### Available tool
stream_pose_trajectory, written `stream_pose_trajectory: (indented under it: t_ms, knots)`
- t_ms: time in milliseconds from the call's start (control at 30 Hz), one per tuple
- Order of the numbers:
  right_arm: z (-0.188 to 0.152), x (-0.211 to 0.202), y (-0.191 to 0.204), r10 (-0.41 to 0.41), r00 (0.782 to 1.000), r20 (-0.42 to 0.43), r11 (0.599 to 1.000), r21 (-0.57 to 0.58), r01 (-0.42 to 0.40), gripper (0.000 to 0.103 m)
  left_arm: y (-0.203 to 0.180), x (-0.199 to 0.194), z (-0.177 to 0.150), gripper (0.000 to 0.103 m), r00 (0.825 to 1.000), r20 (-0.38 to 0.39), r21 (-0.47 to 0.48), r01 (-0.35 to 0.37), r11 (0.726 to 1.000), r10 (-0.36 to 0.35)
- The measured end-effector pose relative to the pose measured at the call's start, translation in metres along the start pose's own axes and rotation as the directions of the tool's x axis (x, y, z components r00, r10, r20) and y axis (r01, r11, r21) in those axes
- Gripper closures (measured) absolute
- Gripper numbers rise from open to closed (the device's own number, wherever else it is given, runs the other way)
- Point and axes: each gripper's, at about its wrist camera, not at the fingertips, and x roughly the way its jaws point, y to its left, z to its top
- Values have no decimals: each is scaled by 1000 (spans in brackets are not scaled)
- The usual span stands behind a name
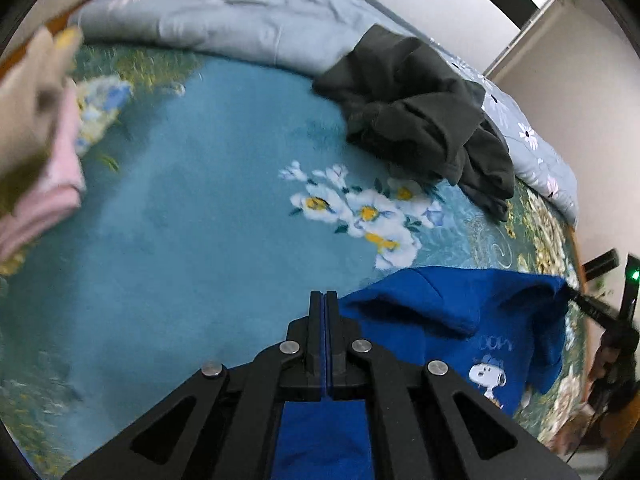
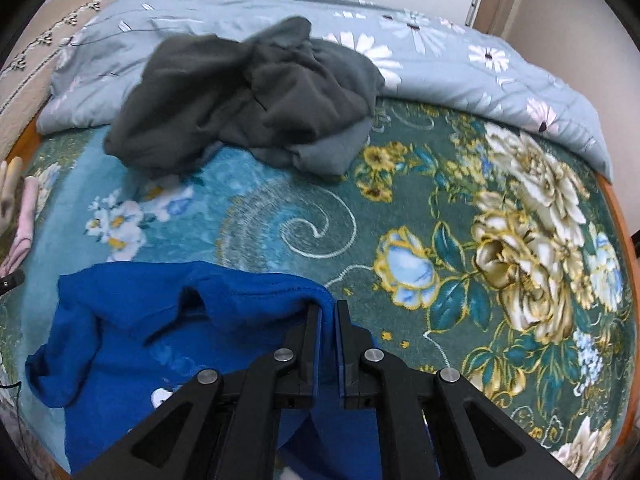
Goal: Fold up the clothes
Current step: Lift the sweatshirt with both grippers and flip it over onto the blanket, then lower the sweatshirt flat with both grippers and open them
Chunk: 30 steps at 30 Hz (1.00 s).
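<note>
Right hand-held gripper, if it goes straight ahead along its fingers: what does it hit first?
The right hand-held gripper is already shut on the blue sweatshirt. Beyond that lies bare floral blanket, then probably the dark grey clothes pile; depth is unclear.

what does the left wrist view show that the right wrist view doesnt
Only the left wrist view shows the Snoopy print on the blue sweatshirt, the beige top of the folded stack above the pink garment, and the right tool pinching the sweatshirt's far corner.

Only the right wrist view shows the large cream and yellow flowers on the blanket and the right tool's own grip on blue fabric.

Both show the sweatshirt, the crumpled dark grey clothes, the teal floral blanket, the pale blue quilt; the left tool appears shut on blue fabric.
</note>
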Motion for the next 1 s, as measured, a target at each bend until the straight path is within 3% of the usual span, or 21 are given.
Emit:
stream_pose_trajectory:
  t_ms: [33,100,167,233,333,400,433,467,500,567,833,1000]
  knots:
    - [-1,4,-2,3,1000,-6,1000,4,-3,97,-4,7,0,98,1000,-2,19,-3,1000,3]
    - [-1,10,-7,10,1000,-13,1000,4,-10,97,-18,20,-1,79,1000,-15,95,-23,995,25]
    - [-2,13,-10,19,1000,-16,1000,-1,-19,97,-41,30,-7,73,998,-32,236,-49,971,58]
    - [-1,14,-11,29,999,-17,1000,-7,-29,97,-67,41,-18,68,993,-49,407,-78,910,107]
    - [-1,16,-14,43,999,-17,999,-13,-43,97,-92,59,-38,63,977,-31,602,-149,784,210]
    - [0,18,-16,51,999,-19,999,-14,-51,97,-96,64,-39,64,970,-1,632,-188,752,243]
    - [0,18,-16,53,998,-20,998,-16,-53,97,-97,65,-38,69,970,9,629,-196,752,245]
    - [1,18,-17,54,998,-20,998,-19,-55,97,-96,64,-33,94,972,11,610,-191,769,233]
    - [3,18,-16,57,998,-20,998,-27,-57,97,-94,63,-27,100,976,10,586,-184,790,220]
    - [9,17,-14,62,998,-17,997,-52,-63,97,-90,62,-13,100,980,9,542,-172,823,200]
    - [65,28,-3,64,998,6,991,-121,-63,97,-72,67,51,101,979,5,450,-185,873,204]
    - [90,68,13,34,999,-38,992,-117,-39,97,-60,94,68,101,961,-26,440,-235,867,274]
